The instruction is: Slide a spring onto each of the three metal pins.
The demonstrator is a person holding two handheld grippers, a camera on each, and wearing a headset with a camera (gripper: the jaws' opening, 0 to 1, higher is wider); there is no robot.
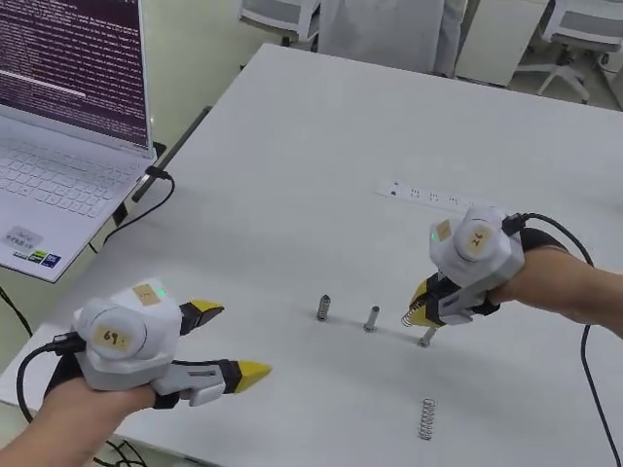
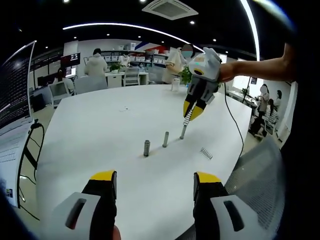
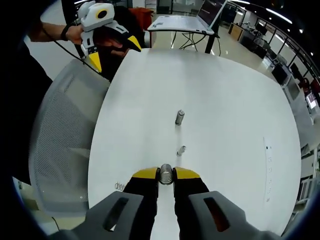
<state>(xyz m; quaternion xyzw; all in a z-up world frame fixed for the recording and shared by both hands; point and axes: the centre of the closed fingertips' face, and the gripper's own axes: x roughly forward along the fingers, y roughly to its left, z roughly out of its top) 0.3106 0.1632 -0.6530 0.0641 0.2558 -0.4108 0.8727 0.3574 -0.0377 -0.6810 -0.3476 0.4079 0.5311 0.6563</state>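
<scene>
The small coil spring (image 1: 408, 317) looks light, springy and apt to flick free, so it is best pinched gently across its coils. The right gripper (image 3: 166, 176) has it so, jaws nearly closed on it, just above the end pin (image 1: 426, 338). The left gripper (image 2: 155, 177) hangs wide open and empty near the table (image 1: 321, 175) edge; a spare spring (image 1: 425, 418) lies loose nearby.

Your right gripper (image 3: 166, 173) pinches a spring (image 3: 166, 176) between its yellow tips above the white table (image 3: 225, 100); ahead stand a bare pin (image 3: 181, 150) and a spring-covered pin (image 3: 179, 117), your left gripper (image 3: 115, 54) spread open at the far edge.
</scene>
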